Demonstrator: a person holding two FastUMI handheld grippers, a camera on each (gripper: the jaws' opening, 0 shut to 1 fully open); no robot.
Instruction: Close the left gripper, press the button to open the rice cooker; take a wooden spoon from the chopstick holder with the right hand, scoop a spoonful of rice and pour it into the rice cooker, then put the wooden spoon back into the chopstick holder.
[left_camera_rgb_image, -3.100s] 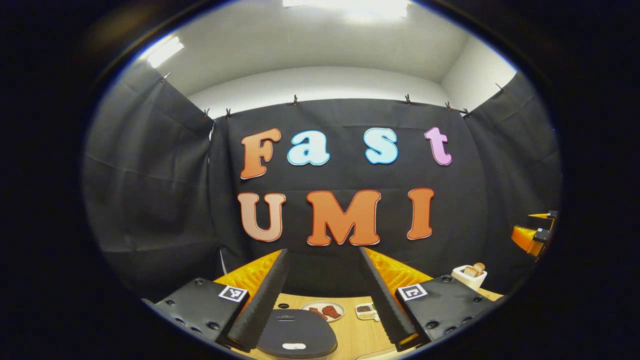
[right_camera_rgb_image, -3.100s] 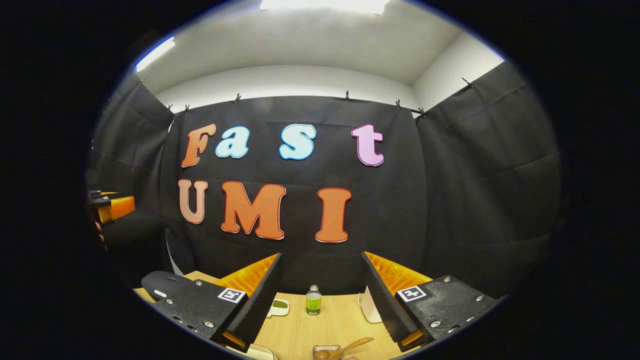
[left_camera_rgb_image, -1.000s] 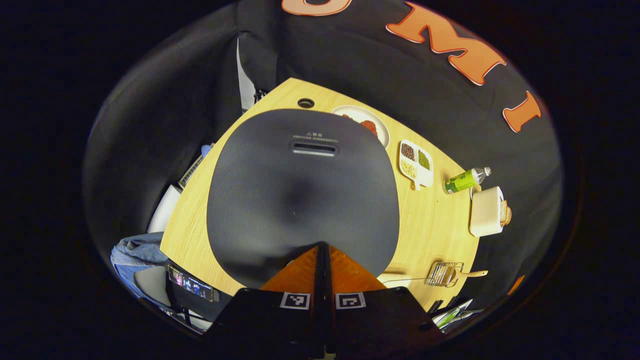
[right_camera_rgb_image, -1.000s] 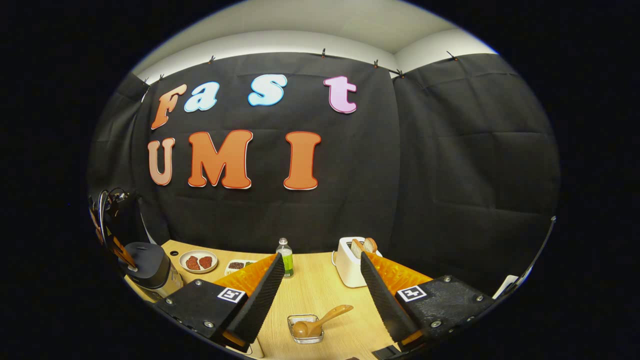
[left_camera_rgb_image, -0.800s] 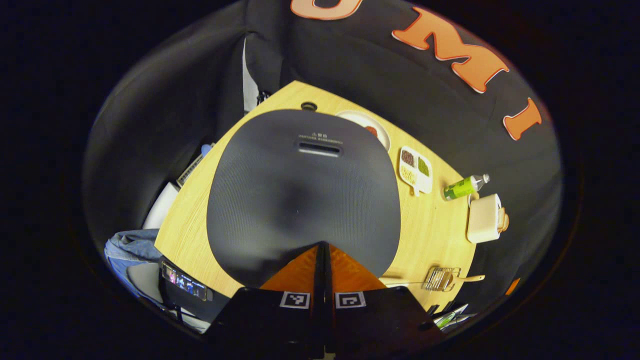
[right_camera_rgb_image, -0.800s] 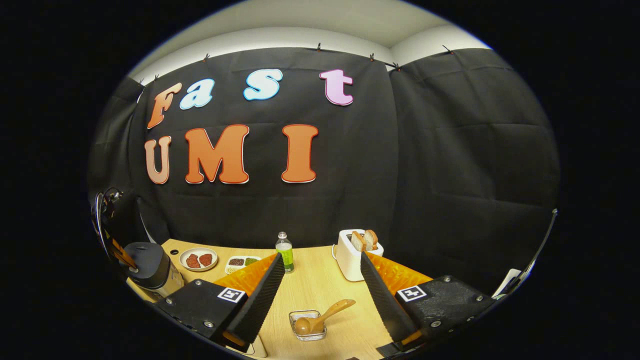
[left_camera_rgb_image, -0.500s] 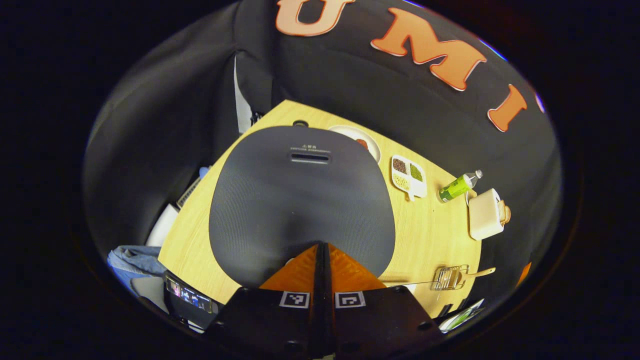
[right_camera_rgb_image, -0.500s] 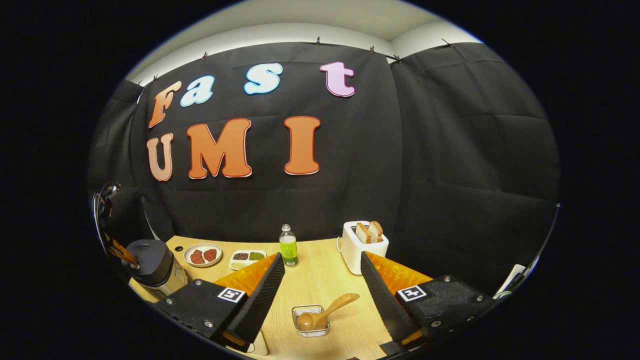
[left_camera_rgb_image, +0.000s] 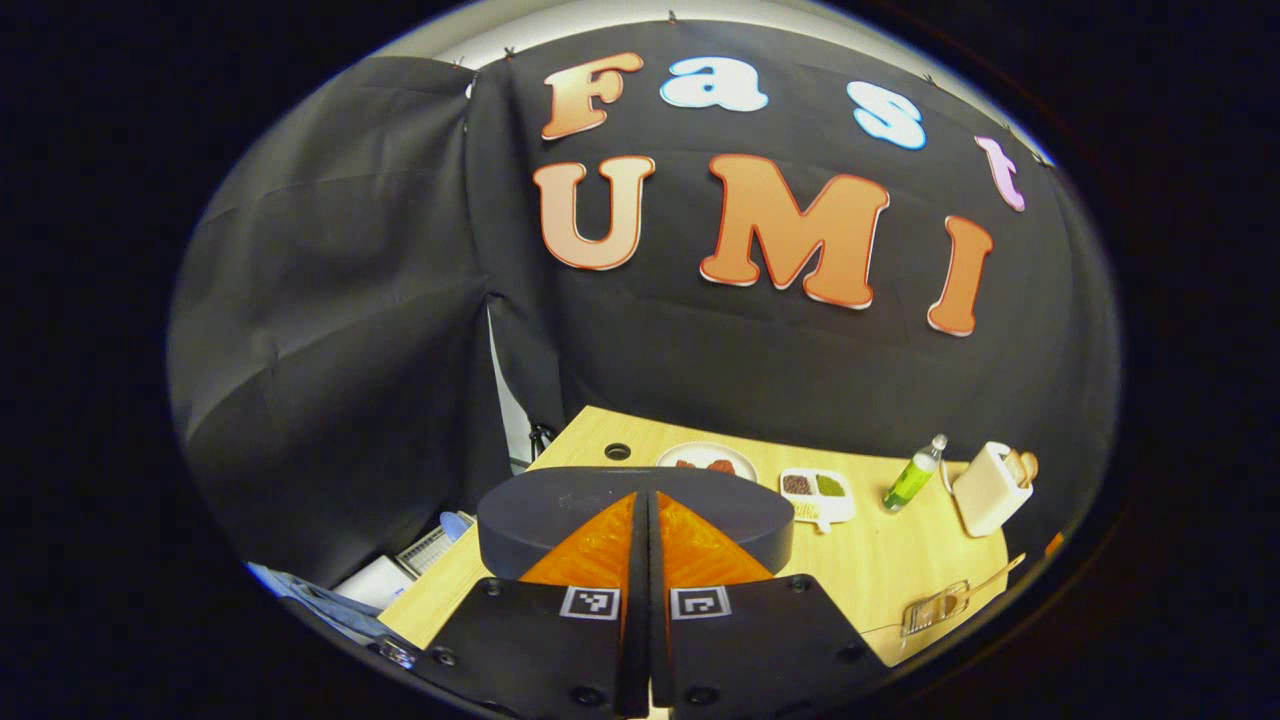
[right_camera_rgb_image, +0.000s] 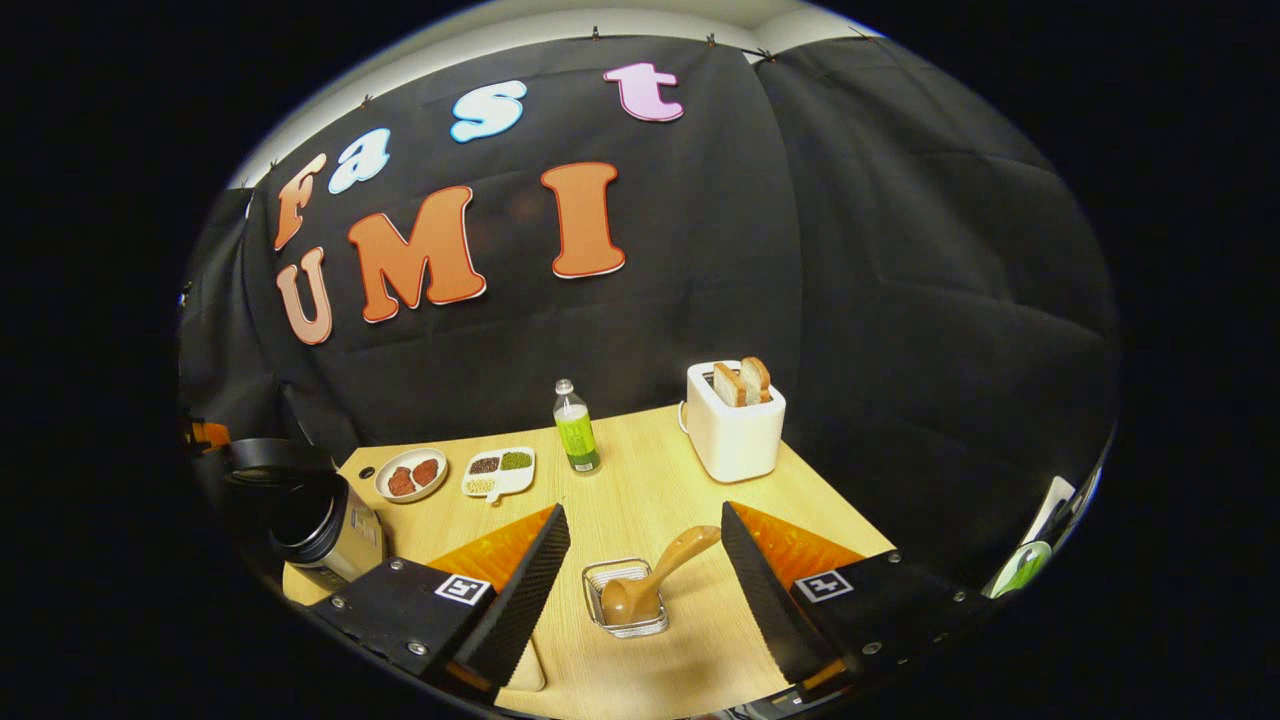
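Table (right_camera_rgb_image: 650, 470): a pale wooden surface set against the booth's black cloth wall, carrying every item of the task. Rice cooker (right_camera_rgb_image: 310, 515): in the right gripper view at 9 o'clock on the table, its lid (left_camera_rgb_image: 640, 515) apparently raised, which suggests the button press is done; in the left gripper view the lid's dark edge lies directly beyond the fingers. Toaster (right_camera_rgb_image: 735, 430): at 1 o'clock, holding two bread slices, clear of the working area. Left hand-held gripper (left_camera_rgb_image: 645, 500): fingers pressed fully together with nothing between them, the closed form the task requires for pushing a button. Right hand-held gripper (right_camera_rgb_image: 640, 540): fingers spread wide and empty, framing the chopstick holder (right_camera_rgb_image: 625, 600), probably in readiness to grasp. Wooden spoon (right_camera_rgb_image: 655, 580): bowl down in the wire holder at 6 o'clock, handle leaning toward 2 o'clock, offering a free length to take. Green bottle (right_camera_rgb_image: 575, 430), sectioned dish (right_camera_rgb_image: 500, 472) and small plate (right_camera_rgb_image: 410, 474): ranged along the far edge.
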